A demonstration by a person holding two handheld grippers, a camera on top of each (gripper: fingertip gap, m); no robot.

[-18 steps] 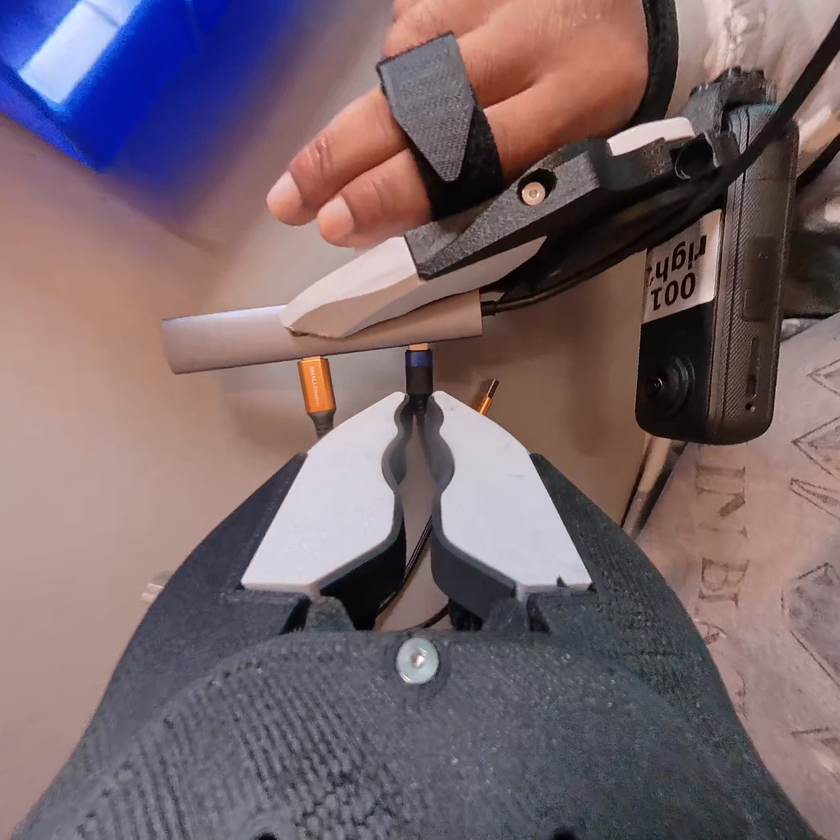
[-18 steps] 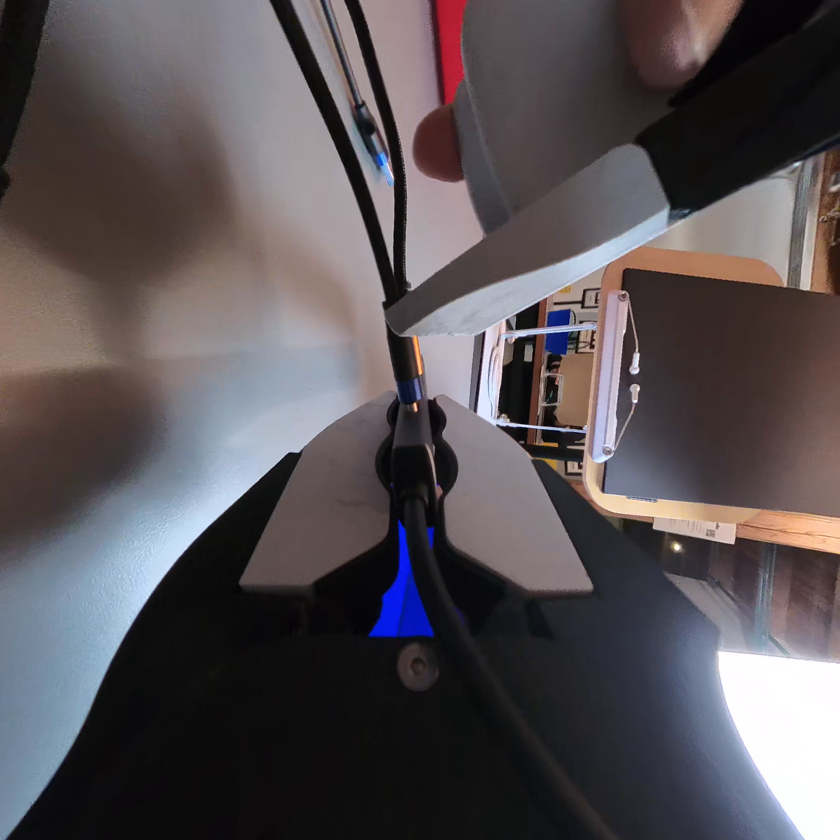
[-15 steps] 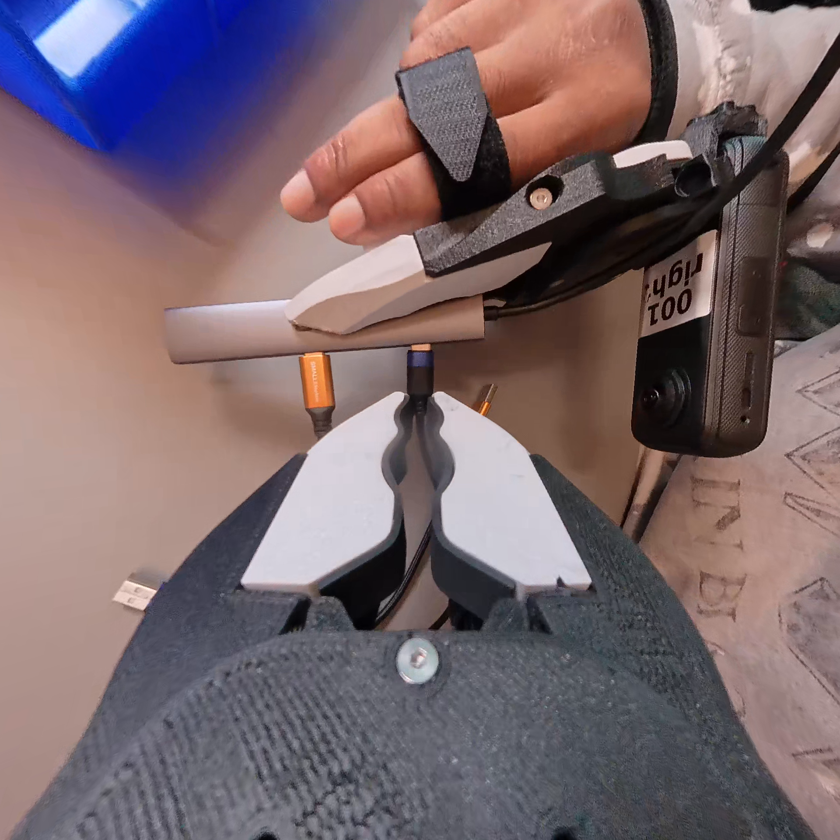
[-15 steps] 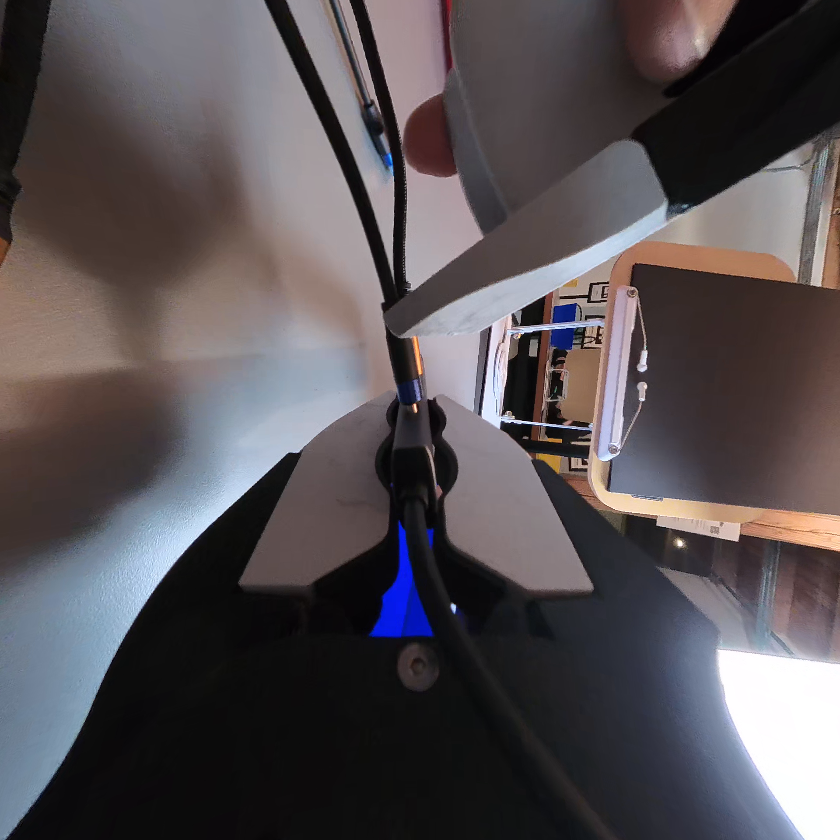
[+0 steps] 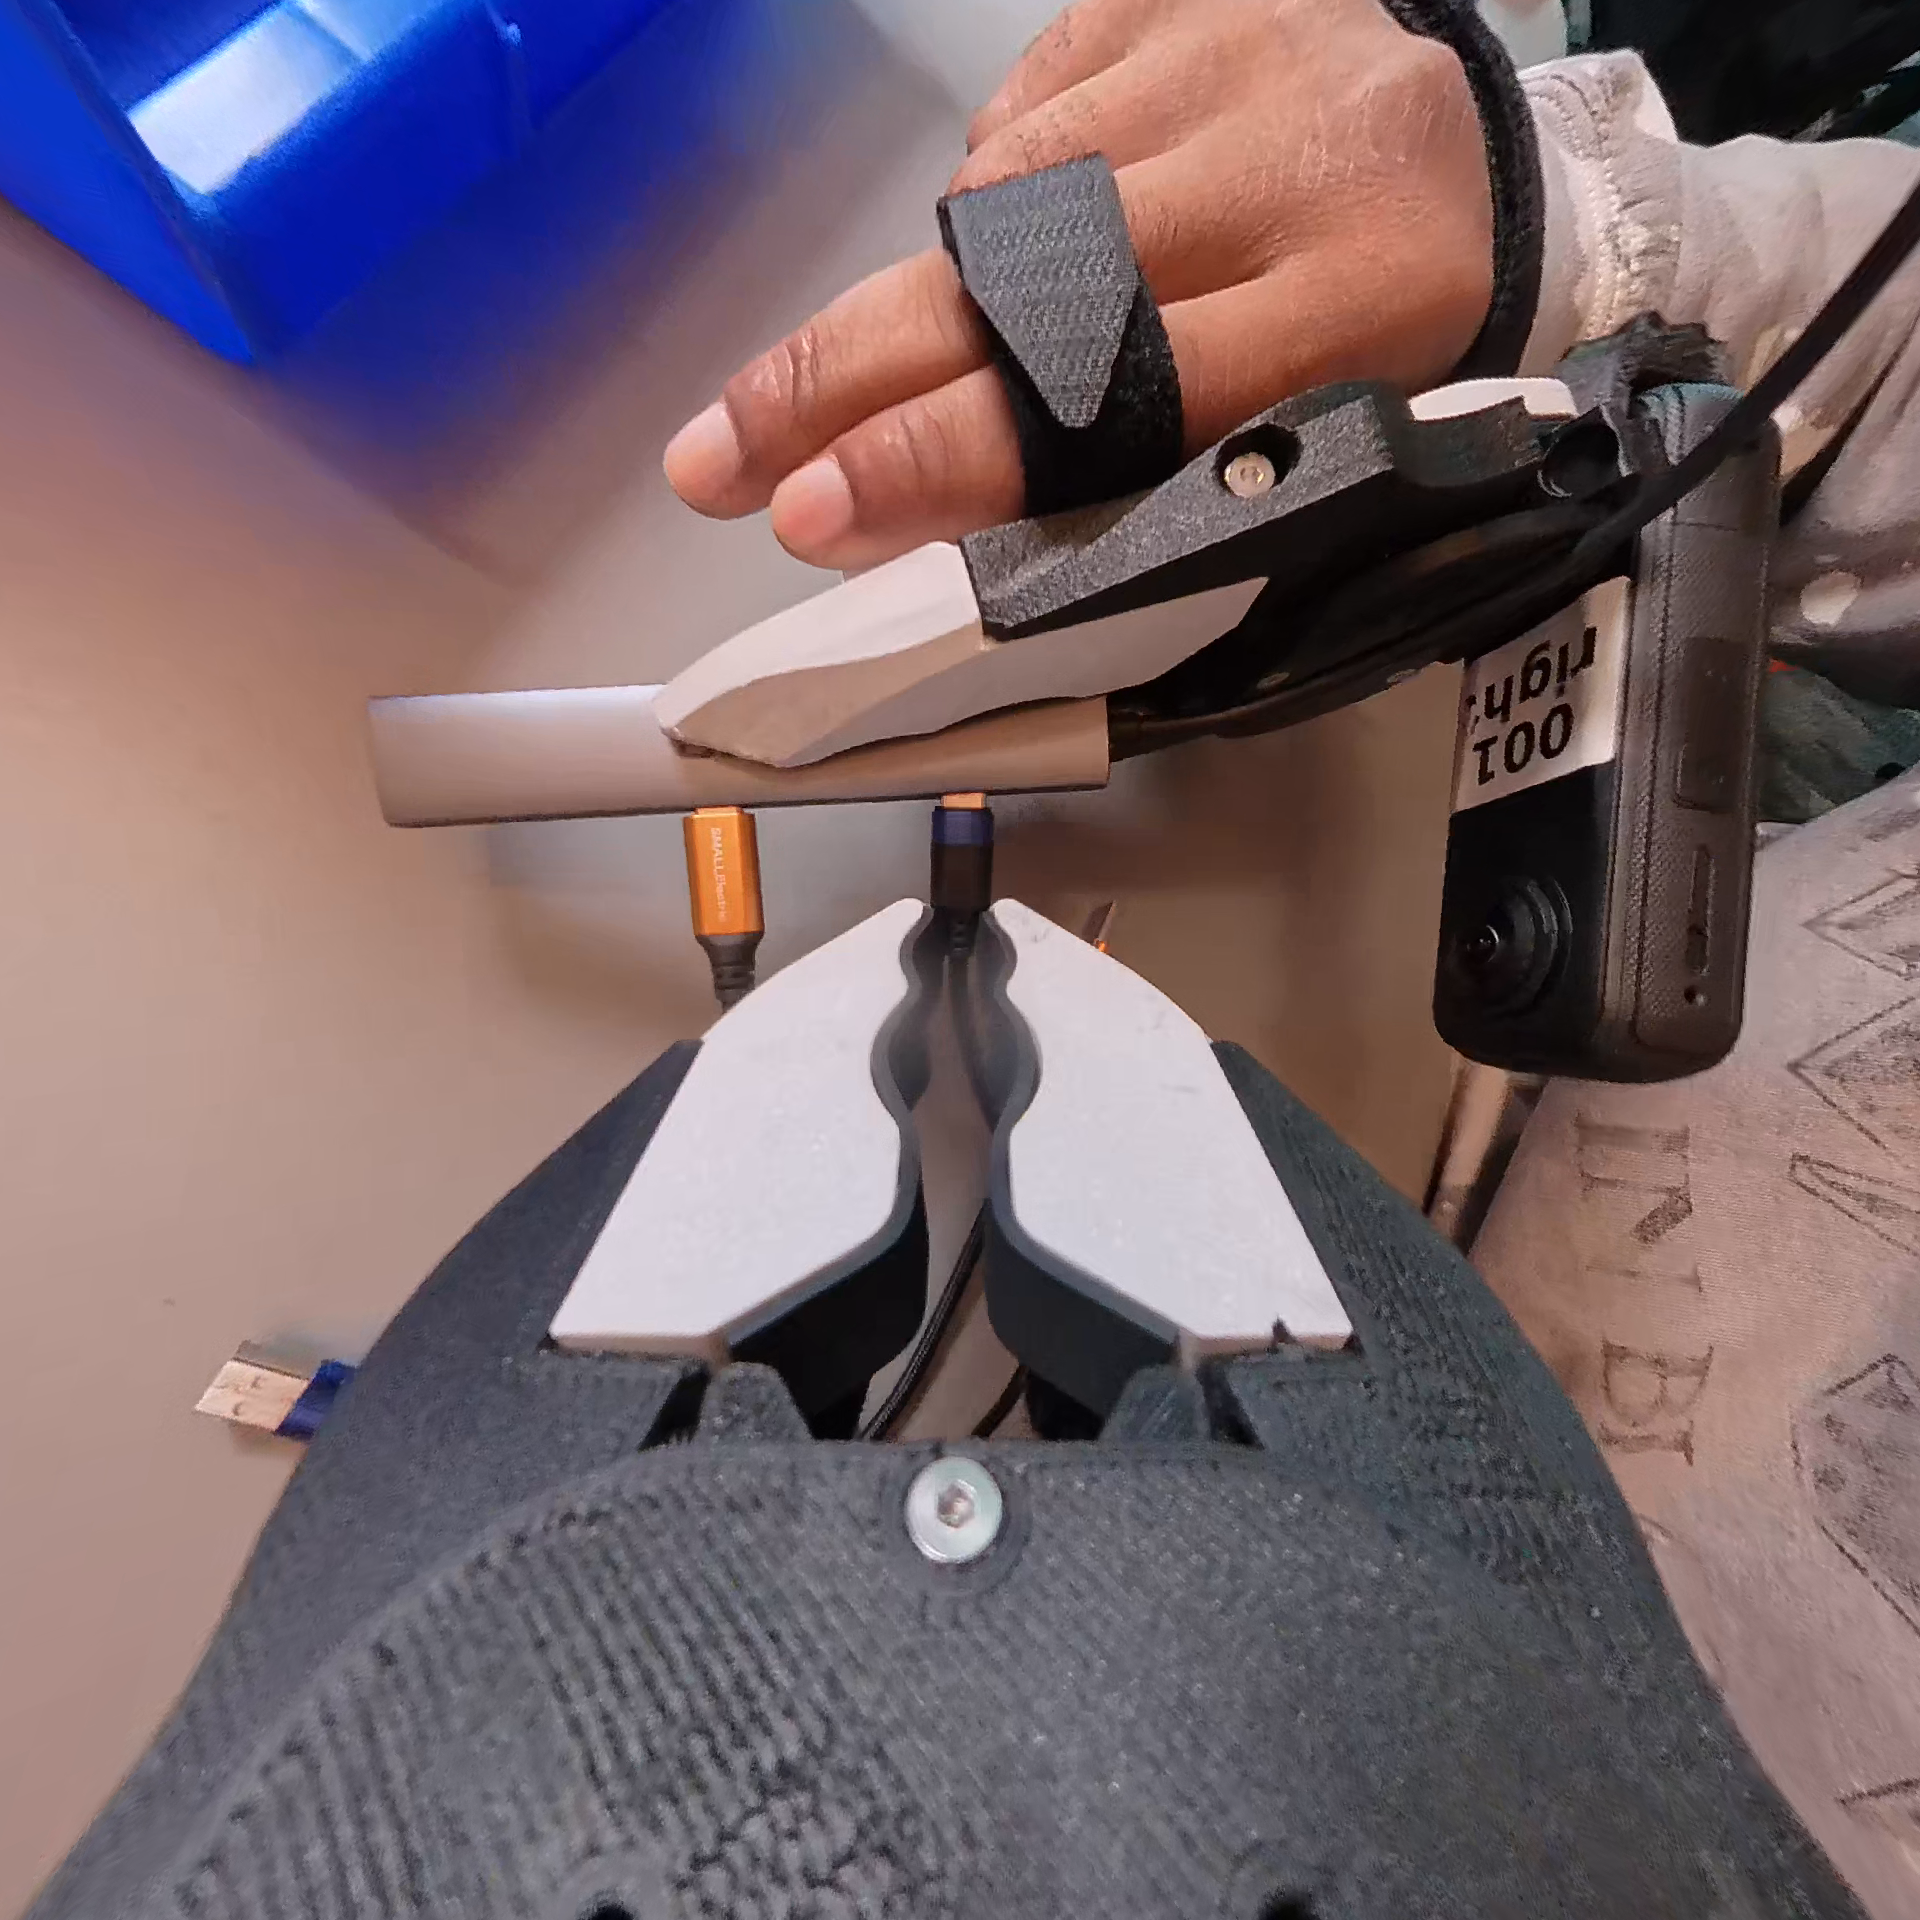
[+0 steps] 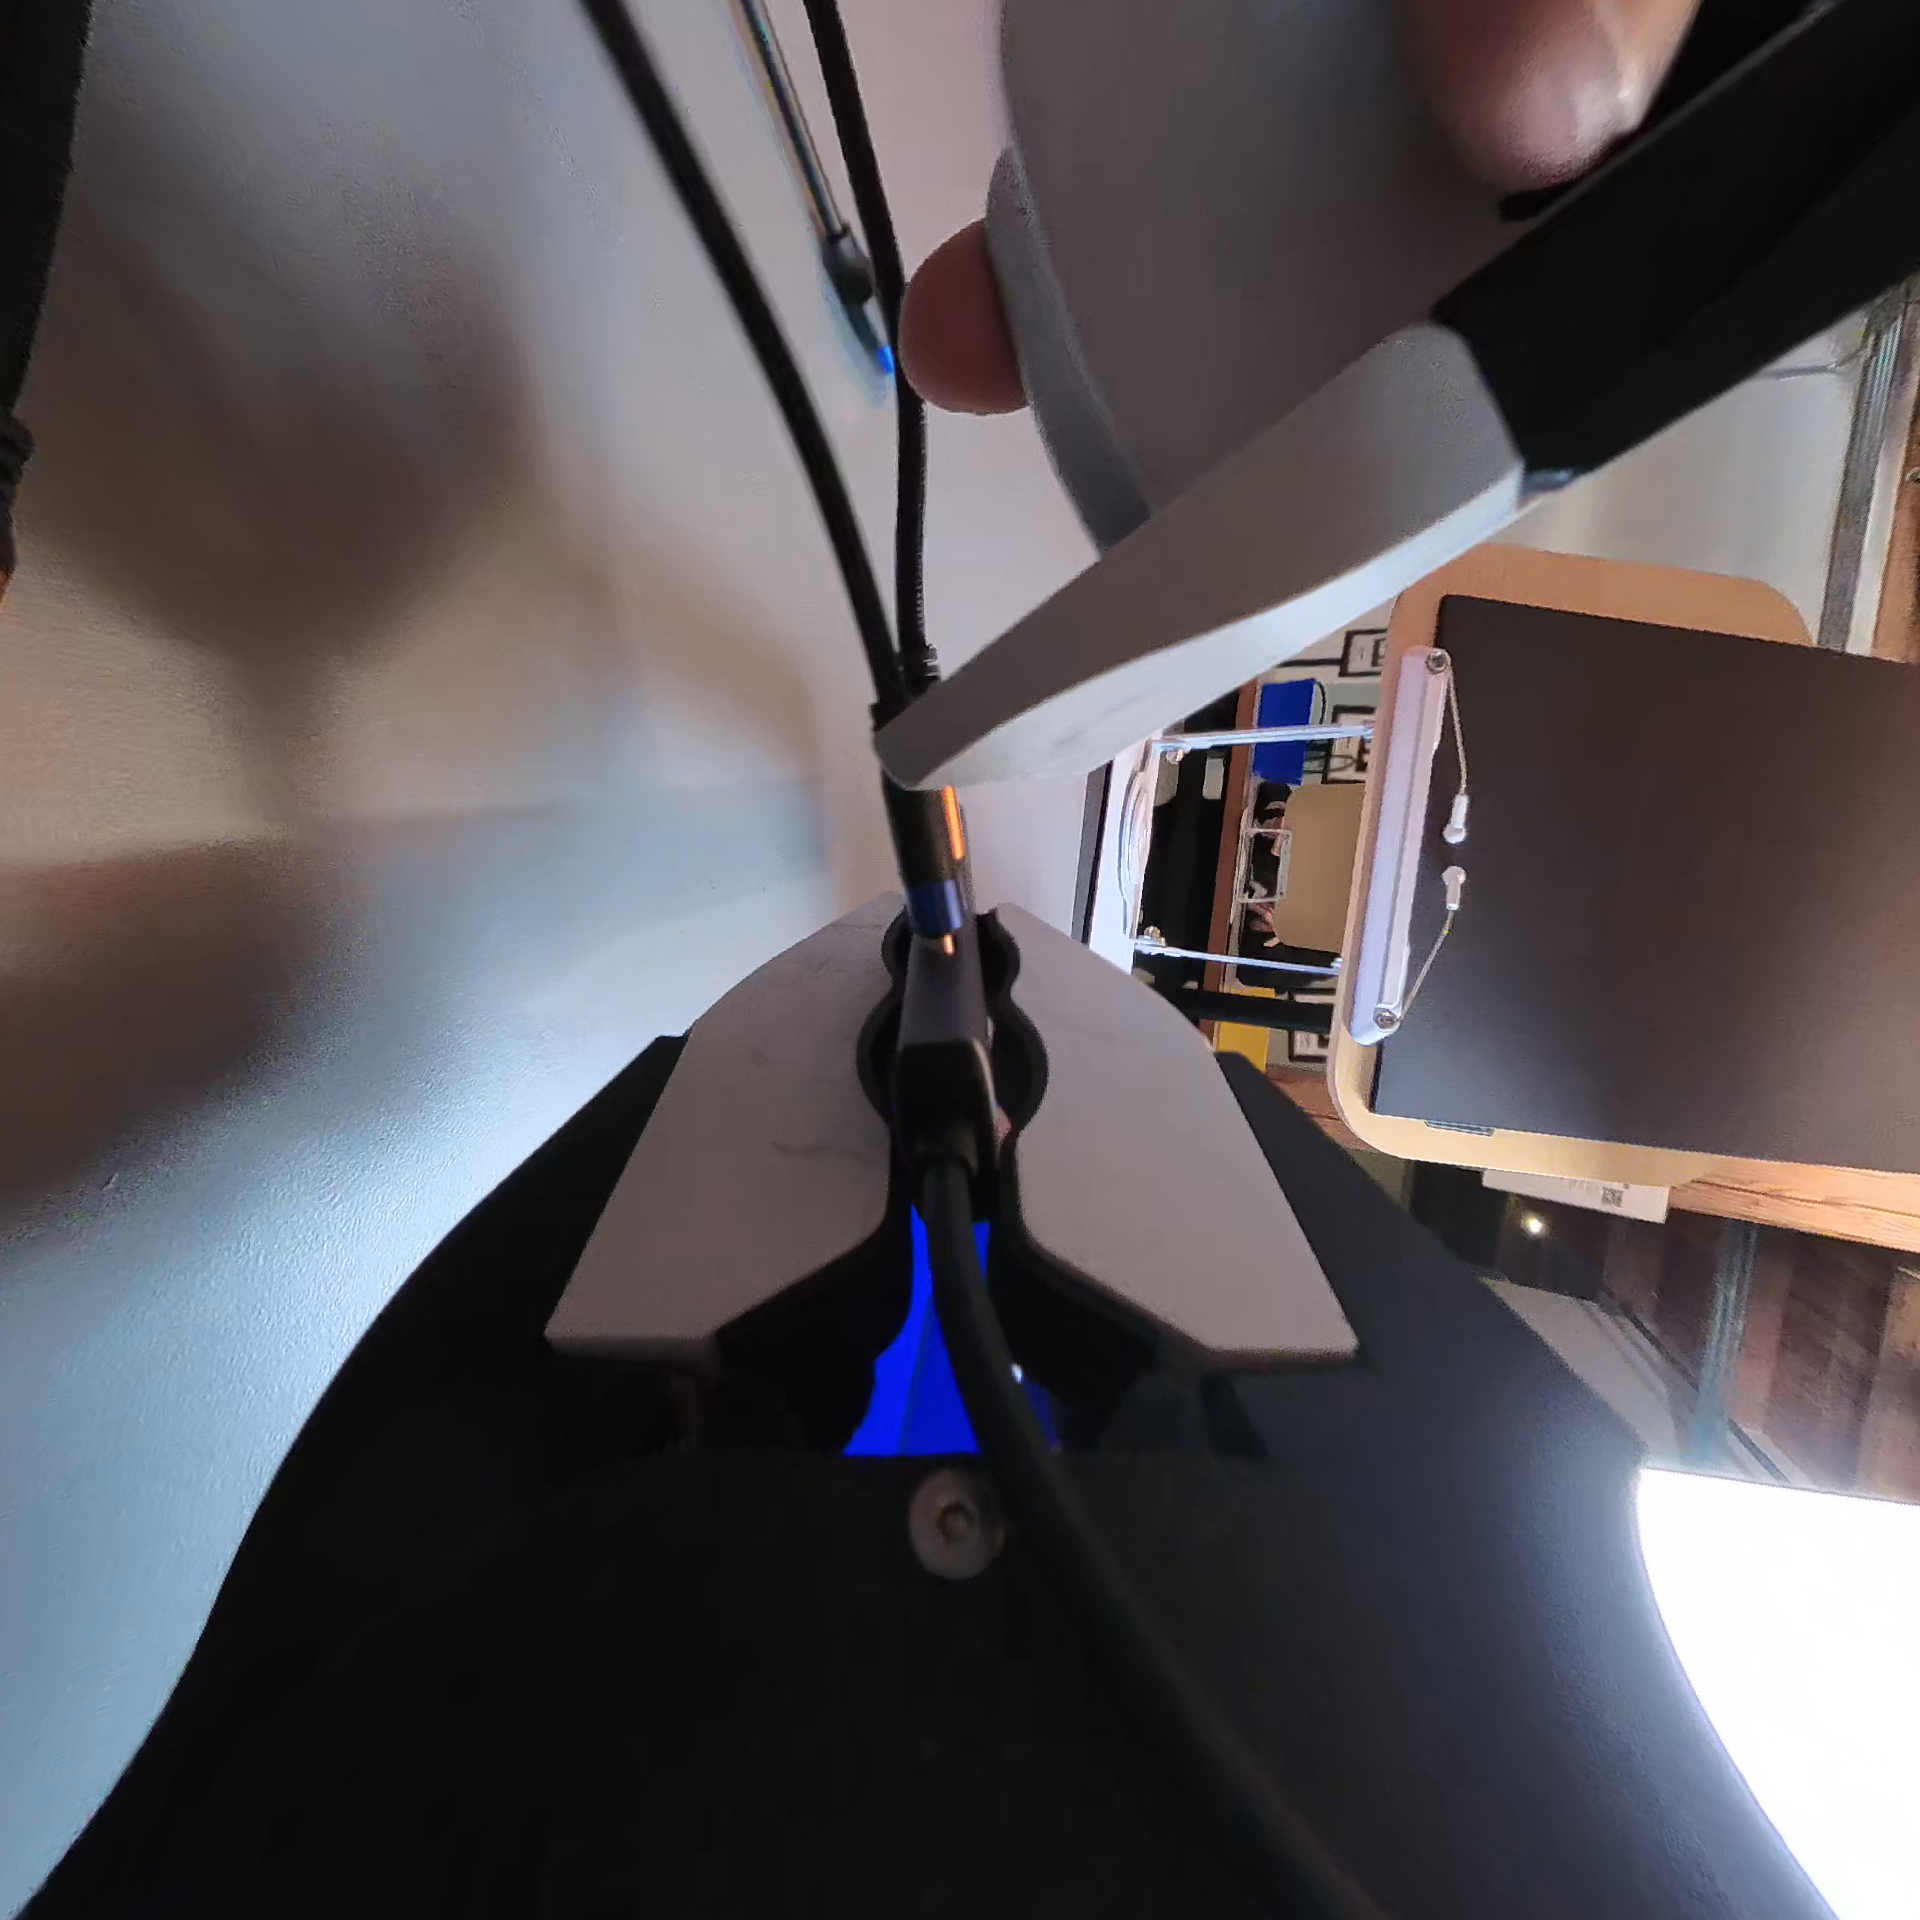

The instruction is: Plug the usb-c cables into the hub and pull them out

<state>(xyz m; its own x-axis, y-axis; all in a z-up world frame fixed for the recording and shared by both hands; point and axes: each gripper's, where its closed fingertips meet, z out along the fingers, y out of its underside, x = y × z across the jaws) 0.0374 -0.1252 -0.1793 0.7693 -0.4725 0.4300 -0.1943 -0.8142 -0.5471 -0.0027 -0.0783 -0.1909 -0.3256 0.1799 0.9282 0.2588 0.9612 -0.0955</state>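
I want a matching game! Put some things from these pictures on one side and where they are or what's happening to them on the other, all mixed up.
Things:
1. grey hub
2. orange plug
3. dark blue plug
4. silver USB plug

States:
A. lying loose on the table
B. its cable pinched by the left gripper
C. clamped by the right gripper
D. plugged in, nothing holding it

Pairs: 1-C, 2-D, 3-B, 4-A

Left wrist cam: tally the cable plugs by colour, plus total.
Orange plug: 2 (one in the hub, one tip peeking past the left fingers)
Black plug with blue ring: 1
Silver flat plug with blue collar: 1
Total: 4
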